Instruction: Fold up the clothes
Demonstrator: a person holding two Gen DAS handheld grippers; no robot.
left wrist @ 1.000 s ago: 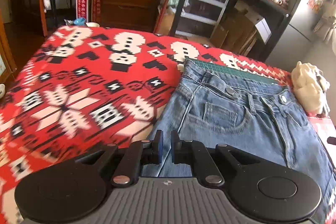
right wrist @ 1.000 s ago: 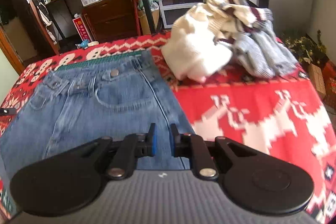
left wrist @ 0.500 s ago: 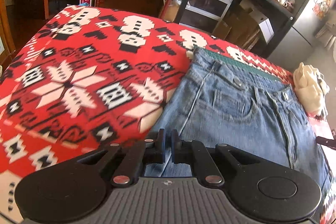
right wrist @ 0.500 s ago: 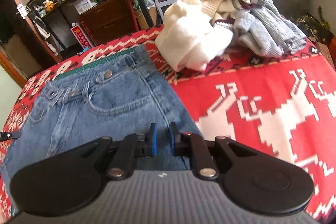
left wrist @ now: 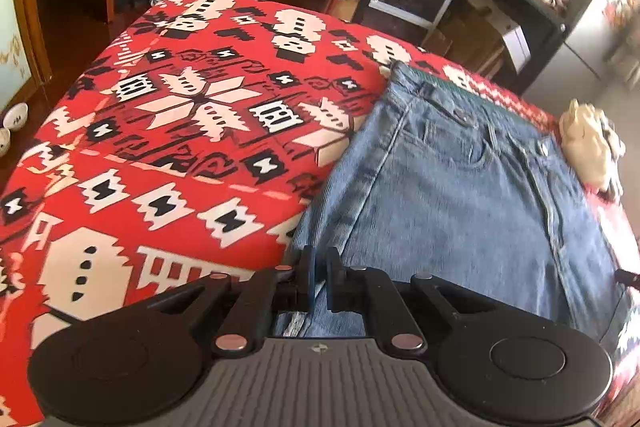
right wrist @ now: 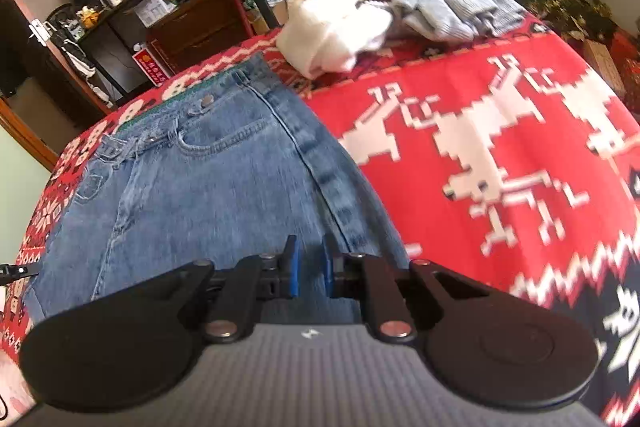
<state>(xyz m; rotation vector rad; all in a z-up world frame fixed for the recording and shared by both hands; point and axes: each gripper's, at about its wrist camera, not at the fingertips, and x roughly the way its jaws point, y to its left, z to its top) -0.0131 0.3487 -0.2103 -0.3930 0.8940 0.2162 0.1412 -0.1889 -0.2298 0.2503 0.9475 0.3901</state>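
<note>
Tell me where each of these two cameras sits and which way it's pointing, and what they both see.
Left wrist: rides on the left gripper, looks forward over the jeans' left edge and the red patterned blanket toward a cluttered shelf; only its own fingers show.
Right wrist: rides on the right gripper, looks over the jeans' right edge toward a pile of knitwear; only its own fingers show.
Shared: jeans, blanket, knitwear pile.

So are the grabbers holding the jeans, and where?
Left gripper looks pinched on the jeans at their near left edge. Right gripper has a gap between its fingers over the near right side; a hold cannot be told.
</note>
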